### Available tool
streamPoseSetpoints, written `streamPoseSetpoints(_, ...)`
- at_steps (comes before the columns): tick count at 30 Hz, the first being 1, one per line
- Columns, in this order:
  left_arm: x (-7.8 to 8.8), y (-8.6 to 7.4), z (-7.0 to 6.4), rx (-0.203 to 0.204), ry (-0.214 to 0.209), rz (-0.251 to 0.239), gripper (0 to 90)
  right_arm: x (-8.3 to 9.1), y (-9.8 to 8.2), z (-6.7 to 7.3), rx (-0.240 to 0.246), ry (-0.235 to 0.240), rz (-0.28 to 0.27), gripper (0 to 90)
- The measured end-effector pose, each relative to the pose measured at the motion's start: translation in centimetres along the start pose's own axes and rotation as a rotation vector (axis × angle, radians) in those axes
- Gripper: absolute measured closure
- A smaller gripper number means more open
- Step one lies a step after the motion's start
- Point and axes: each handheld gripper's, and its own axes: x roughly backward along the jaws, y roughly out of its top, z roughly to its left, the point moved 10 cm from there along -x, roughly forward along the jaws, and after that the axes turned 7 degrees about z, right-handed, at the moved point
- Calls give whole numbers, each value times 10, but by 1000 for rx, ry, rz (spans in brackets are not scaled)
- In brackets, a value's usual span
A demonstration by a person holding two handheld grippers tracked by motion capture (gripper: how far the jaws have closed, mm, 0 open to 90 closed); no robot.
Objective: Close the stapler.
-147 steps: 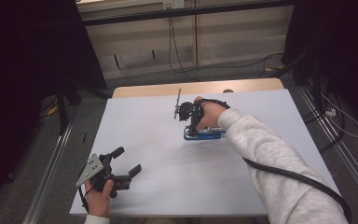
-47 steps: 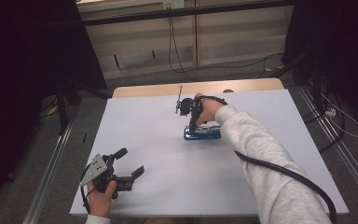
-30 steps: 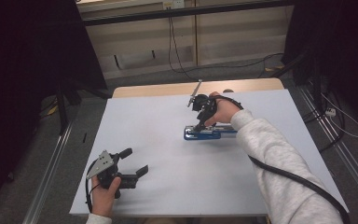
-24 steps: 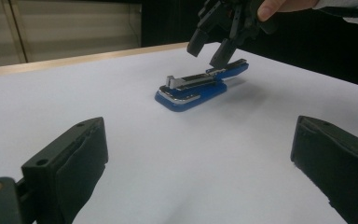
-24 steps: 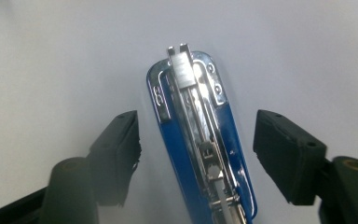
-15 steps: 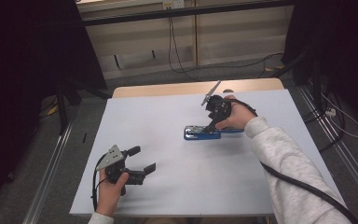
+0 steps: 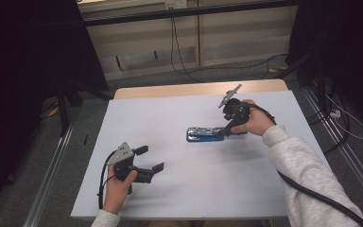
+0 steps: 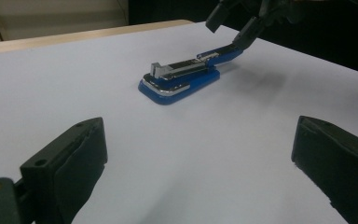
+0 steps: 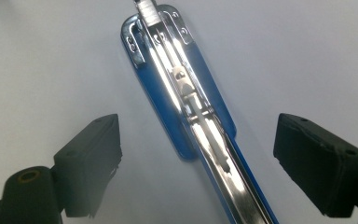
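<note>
Two grippers at work, one thing on the table: a blue plastic stapler with chrome metal magazine [image 7: 207, 134], lying flat on the white table top [image 7: 179, 189], roughly mid-table, a bit toward the far edge.

Right gripper [image 7: 228, 126] is at the stapler's right end. In the left gripper view the blue top arm [image 8: 220, 51] looks swung up off the base, w/ black jaw tips at its raised end. In the right gripper view the jaws stand wide apart, one each side of the opened magazine [image 9: 186, 98], nothing pressed between the pads — so whether the arm is pinched or just propped, can't tell from these pics. Spring pusher & empty-looking channel show clearly.

Step in hand, as I judge it: opening the stapler, prob. for reloading or checking the magazine. Next move calls for steadying the base so it doesn't skate, then getting the arm fully back.

Left gripper [image 7: 149, 163] hovers near the table's near-left corner, well apart from the stapler, jaws spread wide, holding nothing. It points toward the stapler's front end — free path, nothing between.

Around: light wooden strip [image 7: 170, 90] at the table's far edge beyond the stapler, dark cables on the grey floor [image 7: 179, 52] behind that. No clutter near the stapler; the only likely snag is the right gripper's own cable [image 7: 312, 194] trailing along the sleeve.
</note>
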Motion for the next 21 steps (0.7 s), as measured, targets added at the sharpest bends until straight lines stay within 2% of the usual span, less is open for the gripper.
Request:
streamPoseSetpoints(5,-9,6,0,0,-6,-1,31,1,-13,-4,-27,-9,-9,148)
streamPoseSetpoints(6,-13,7,1,4,-10,7,31,2,-19,-5,-32,-24,-3,146)
streamPoseSetpoints(13,-28,9,2,8,-24,31,30,8,-29,-8,-63,-30,-28,146)
streamPoseSetpoints(14,-32,10,5,-2,-10,51,30,10,-33,-9,-64,-42,-29,146)
streamPoseSetpoints(17,-36,11,5,12,-14,52,30,12,-37,-10,-71,-46,-38,146)
streamPoseSetpoints(21,-47,13,10,30,3,70,31,16,-49,-15,-89,-63,-58,147)
